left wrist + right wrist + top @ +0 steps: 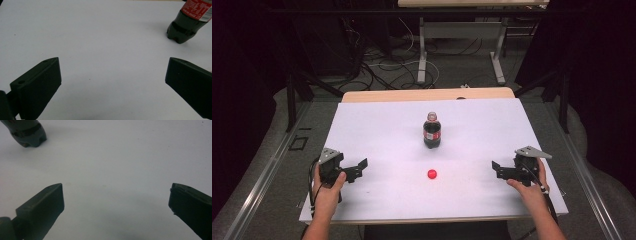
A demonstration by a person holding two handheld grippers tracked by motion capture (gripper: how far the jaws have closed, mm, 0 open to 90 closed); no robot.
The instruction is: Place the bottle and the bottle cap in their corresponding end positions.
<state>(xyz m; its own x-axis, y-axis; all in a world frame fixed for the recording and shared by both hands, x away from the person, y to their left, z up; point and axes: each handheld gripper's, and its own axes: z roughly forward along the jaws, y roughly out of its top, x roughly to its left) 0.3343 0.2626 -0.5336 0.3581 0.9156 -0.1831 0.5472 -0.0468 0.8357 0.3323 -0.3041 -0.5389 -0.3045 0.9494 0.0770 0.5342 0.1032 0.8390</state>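
A dark cola bottle (432, 131) with a red label stands upright near the middle of the white table sheet (377, 130), without its cap. A small red cap (432, 174) lies on the sheet in front of it. My left gripper (357, 168) hovers low at the left side, open and holding nothing; the bottle's base (181, 28) appears at the upper right of the left gripper view. My right gripper (498, 170) rests at the right side, open too, with the bottle's base (27, 133) at the upper left of the right gripper view.
A person's hands hold both grippers from the near edge. Beyond the table's wooden far edge (427, 94) lie loose cables on the floor and the legs of another table (422, 55). Dark curtains flank both sides.
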